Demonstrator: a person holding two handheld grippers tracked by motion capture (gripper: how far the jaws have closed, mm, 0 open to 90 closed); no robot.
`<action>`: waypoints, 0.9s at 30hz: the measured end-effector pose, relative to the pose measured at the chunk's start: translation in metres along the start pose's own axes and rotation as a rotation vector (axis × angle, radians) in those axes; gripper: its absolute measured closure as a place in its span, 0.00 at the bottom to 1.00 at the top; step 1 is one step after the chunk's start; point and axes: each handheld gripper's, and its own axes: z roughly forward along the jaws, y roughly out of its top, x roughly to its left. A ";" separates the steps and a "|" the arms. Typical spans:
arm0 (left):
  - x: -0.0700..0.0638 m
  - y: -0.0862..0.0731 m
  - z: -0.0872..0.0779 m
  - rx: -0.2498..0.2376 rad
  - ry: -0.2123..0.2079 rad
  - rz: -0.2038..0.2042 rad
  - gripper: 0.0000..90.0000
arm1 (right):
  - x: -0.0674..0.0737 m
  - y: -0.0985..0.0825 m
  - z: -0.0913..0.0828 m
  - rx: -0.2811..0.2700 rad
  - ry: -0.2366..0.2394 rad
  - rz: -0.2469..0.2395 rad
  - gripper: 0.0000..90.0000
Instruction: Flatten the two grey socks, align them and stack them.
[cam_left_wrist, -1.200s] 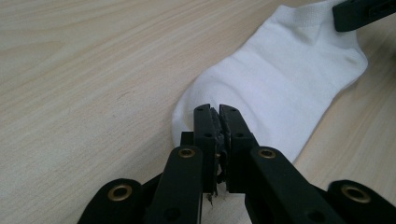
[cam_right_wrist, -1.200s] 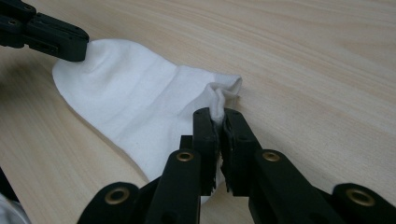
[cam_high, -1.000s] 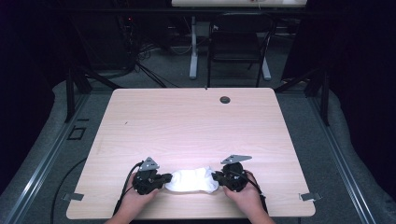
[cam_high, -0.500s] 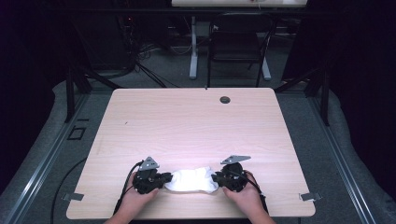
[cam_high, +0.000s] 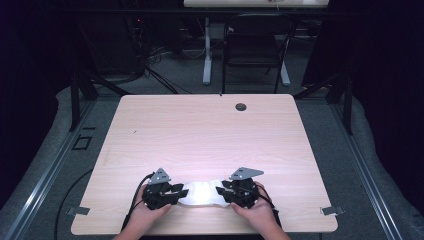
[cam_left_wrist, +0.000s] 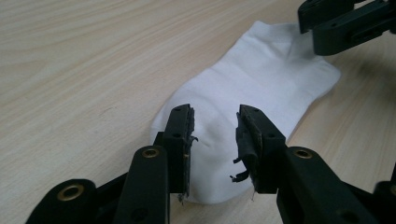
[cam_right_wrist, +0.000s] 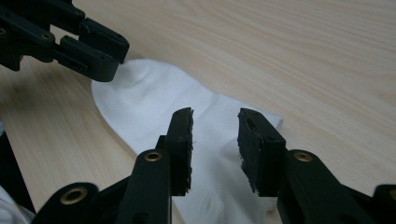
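Observation:
A white ankle sock (cam_high: 201, 193) lies flat on the wooden table (cam_high: 210, 135) near its front edge, stretched between my two grippers. My left gripper (cam_left_wrist: 215, 128) stands over one end of the sock (cam_left_wrist: 252, 84); its jaws have just been opening and stand apart, and the cloth lies flat below them, unpinched. My right gripper (cam_right_wrist: 215, 128) is over the other end of the sock (cam_right_wrist: 154, 100), jaws likewise just opened, with the cloth lying loose beneath. In the high view the left gripper (cam_high: 181, 192) and right gripper (cam_high: 221, 192) face each other across the sock.
A dark round grommet (cam_high: 241, 106) sits in the tabletop near the far edge. A black chair (cam_high: 255, 45) and a table leg (cam_high: 207, 50) stand on the floor beyond. Bare wood stretches from the sock to the far edge.
Both grippers' jaws have opened and let go of the sock's ends. The sock now lies flat on the table; the hands have hardly moved.

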 end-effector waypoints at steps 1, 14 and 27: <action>0.000 0.000 0.001 0.007 -0.003 0.013 0.72 | 0.000 0.000 0.003 0.018 -0.001 -0.011 0.72; 0.000 -0.007 0.010 0.049 0.005 0.034 0.71 | -0.004 -0.009 0.015 0.095 -0.034 0.000 0.70; 0.003 -0.007 0.012 0.047 0.013 0.028 0.73 | -0.005 -0.012 0.018 0.104 -0.044 0.000 0.71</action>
